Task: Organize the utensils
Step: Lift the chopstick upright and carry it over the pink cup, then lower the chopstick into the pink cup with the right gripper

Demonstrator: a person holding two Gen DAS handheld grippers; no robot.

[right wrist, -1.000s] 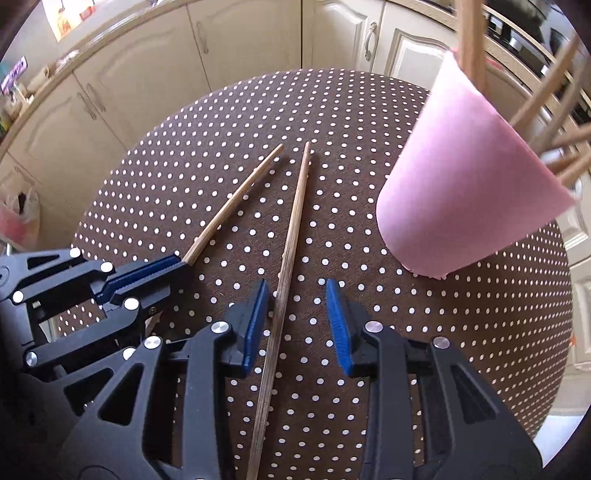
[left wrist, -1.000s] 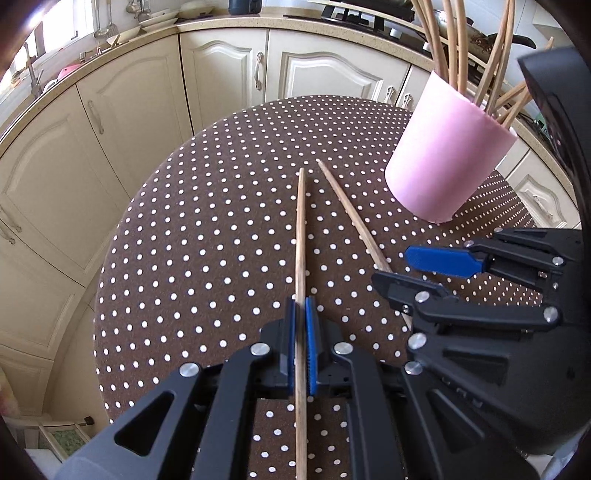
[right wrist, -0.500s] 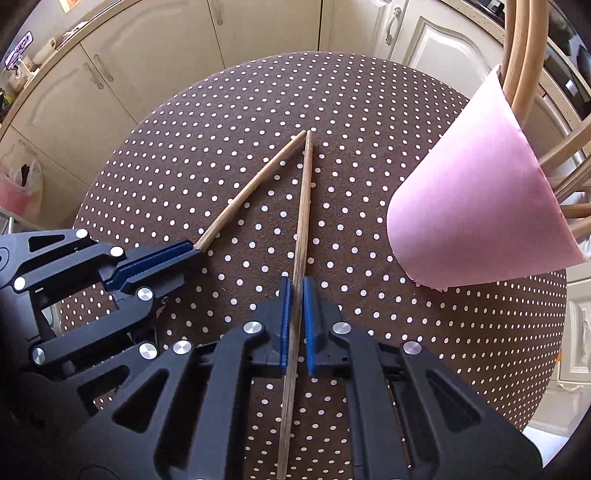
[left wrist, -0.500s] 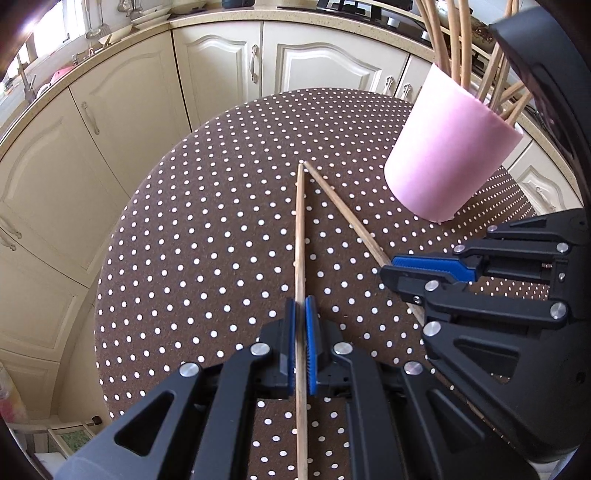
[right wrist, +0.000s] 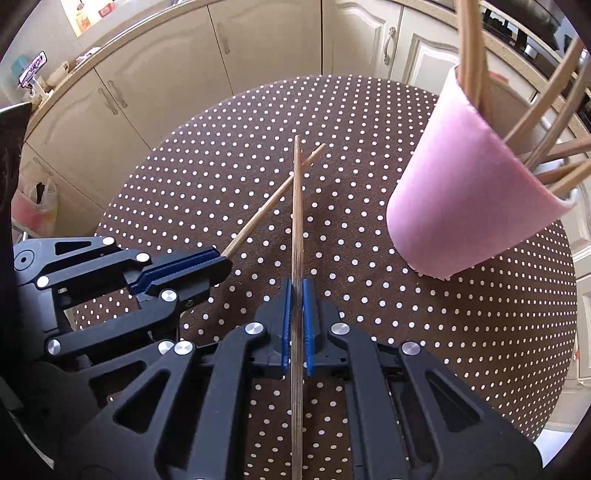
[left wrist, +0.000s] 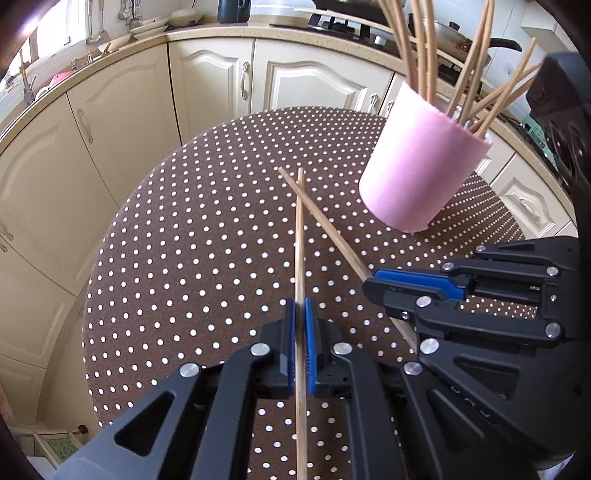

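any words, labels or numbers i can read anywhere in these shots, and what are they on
None can be read.
Yellow paper on the wall: print on it, too blurred to read.
Small sign on the far counter: marks too small to read.
Pink cup, chopsticks and both tools: no text visible.

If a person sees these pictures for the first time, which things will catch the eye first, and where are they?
First, two wooden chopsticks crossing near their tips above the middle of the dotted brown tablecloth: the left gripper is shut on one chopstick, the right gripper on the other chopstick. Next, the pink holder at the right, full of more sticks.
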